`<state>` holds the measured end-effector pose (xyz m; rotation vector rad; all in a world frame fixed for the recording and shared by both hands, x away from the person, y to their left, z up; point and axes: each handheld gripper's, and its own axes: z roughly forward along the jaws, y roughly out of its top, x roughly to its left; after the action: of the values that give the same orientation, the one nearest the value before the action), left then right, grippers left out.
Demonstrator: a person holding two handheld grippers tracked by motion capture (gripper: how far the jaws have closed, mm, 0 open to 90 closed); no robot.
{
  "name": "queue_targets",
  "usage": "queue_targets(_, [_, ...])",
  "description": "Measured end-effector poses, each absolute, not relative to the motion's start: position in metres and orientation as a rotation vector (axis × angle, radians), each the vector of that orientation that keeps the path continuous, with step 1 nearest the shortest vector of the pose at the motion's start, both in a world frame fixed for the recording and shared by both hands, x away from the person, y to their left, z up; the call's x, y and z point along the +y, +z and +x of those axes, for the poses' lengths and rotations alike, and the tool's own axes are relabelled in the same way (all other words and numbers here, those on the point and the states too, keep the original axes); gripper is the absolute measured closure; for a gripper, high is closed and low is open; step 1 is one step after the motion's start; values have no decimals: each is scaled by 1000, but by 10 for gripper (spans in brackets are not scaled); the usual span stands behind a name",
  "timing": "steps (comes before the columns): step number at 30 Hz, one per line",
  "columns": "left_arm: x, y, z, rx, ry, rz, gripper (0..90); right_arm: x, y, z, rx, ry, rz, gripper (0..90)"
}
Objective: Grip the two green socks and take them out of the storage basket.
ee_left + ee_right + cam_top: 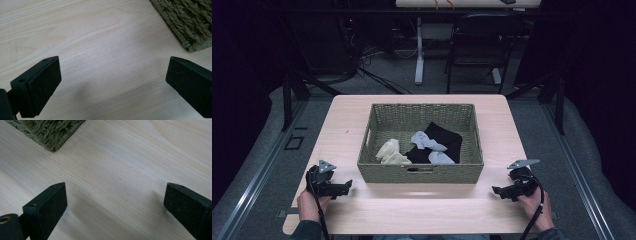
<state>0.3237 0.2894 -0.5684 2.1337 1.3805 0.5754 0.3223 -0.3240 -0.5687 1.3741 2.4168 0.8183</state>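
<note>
Both hands rest at the near edge of the table (422, 205), one either side of the woven basket (422, 172) that holds the socks (428, 145): a cream pair at its left, pale blue and black ones toward the middle. To pick one well, I'd lift a gripper over the near rim and come straight down on a single sock. The left hand-held gripper (113, 82) and right hand-held gripper (115, 207) both stand wide open, holding nothing, over bare wood
</note>
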Motion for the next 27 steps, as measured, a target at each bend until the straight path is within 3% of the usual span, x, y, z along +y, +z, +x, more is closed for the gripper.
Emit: queue_targets(27, [292, -558, 315, 1398, 588, 2098, 2, -321, -566, 328, 2408, 842, 1348, 41])
